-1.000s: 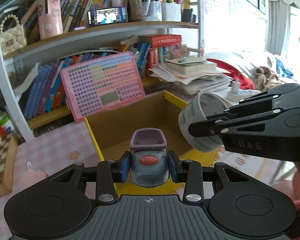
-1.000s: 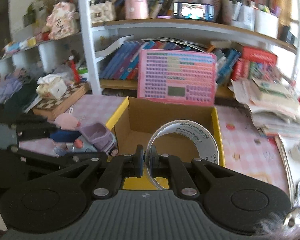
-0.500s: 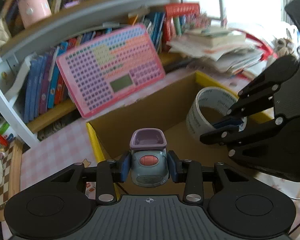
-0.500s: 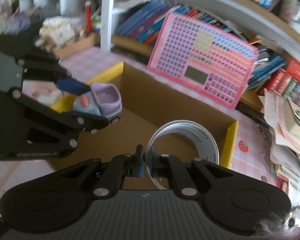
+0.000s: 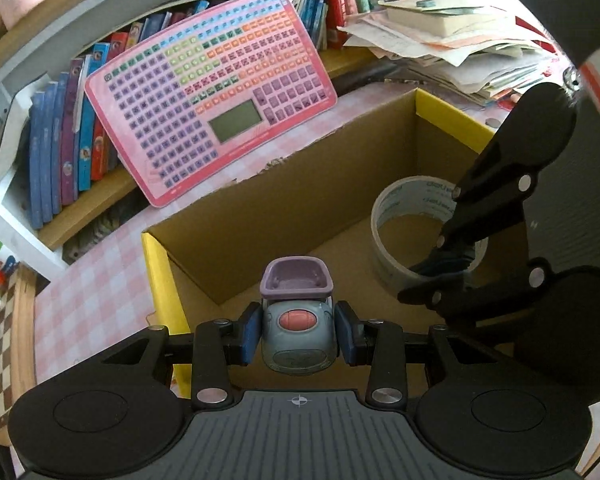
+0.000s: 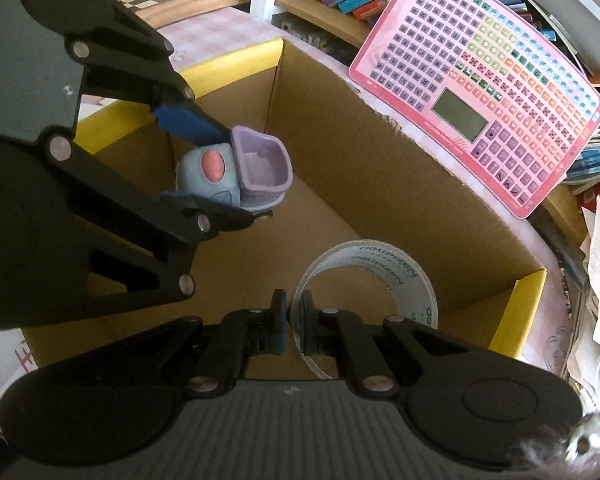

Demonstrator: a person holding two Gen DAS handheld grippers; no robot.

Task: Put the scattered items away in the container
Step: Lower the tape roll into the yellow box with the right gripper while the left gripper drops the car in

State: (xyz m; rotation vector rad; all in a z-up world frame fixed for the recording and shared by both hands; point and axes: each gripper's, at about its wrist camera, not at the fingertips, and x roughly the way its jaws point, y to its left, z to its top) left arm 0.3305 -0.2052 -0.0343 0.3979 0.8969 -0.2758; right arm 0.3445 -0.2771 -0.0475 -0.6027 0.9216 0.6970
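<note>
Since a second ago I have carried both loads down from above the box's (image 5: 284, 196) rim into its mouth. My left gripper (image 5: 299, 334) is clamped on the sides of the toy (image 5: 298, 320) near the left yellow edge, and my right gripper (image 6: 295, 322) is pinched shut on the wall of the tape (image 6: 396, 276) toward the right wall. I keep them apart, I judge, so each drops onto bare cardboard without knocking the other.

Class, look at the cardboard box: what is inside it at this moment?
Inside the cardboard box, the toy car in the left gripper and the tape roll in the right gripper. The visible floor is bare; the grippers cover its near part.
</note>
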